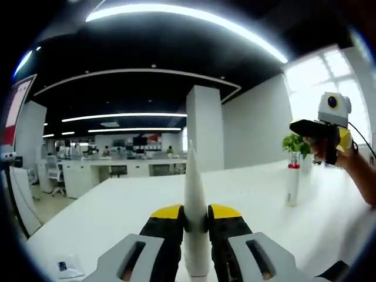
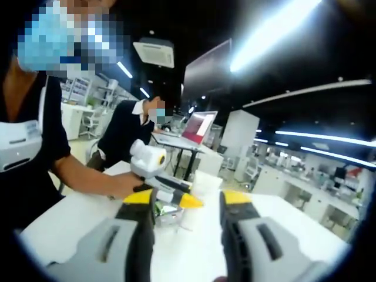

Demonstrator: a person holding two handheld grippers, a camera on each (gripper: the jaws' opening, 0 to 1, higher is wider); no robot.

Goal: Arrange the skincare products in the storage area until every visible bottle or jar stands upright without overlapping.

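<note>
My left gripper (image 1: 196,212) is shut on a white tapered tube (image 1: 194,194), which points up and away between the yellow-tipped jaws. On the white table (image 1: 117,217), to the right, a slim white tube with a red cap (image 1: 292,184) stands upright. Above that tube a hand holds my right gripper (image 1: 306,127) in the air. In the right gripper view, my right gripper (image 2: 188,202) is open with nothing between its jaws. Beyond it a person's hand holds the left gripper (image 2: 171,194) over the table (image 2: 194,258).
A small green plant (image 1: 295,143) stands behind the red-capped tube. A small flat packet (image 1: 66,265) lies near the table's near-left corner. Two people stand or sit at the table's side, with an open laptop (image 2: 198,127) behind them. Something clear (image 2: 166,218) sits under the left gripper.
</note>
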